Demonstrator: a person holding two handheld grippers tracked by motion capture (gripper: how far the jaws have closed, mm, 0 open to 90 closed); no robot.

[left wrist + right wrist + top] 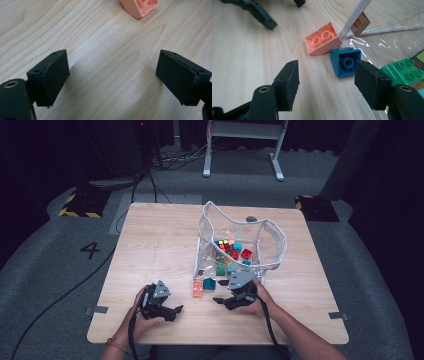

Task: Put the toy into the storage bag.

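Note:
A salmon-pink brick [198,288] and a blue brick [209,283] lie side by side on the wooden table [160,245], just outside the mouth of a clear plastic bag [270,237]. My right gripper [220,291] is low over the table, pointing left at them. In the right gripper view its jaws [327,85] stand open, with the blue brick [345,61] just ahead of them, untouched, and the pink brick [323,38] beyond. My left gripper [176,312] rests near the front edge with open, empty jaws [112,77]. The pink brick [140,7] lies ahead of it.
The clear bag holds several coloured bricks, among them a green one [405,71], and carries a small brown label [360,23] at its corner. In the right gripper view, the left gripper's jaws [262,15] lie across the table. Bare wood stretches to the left.

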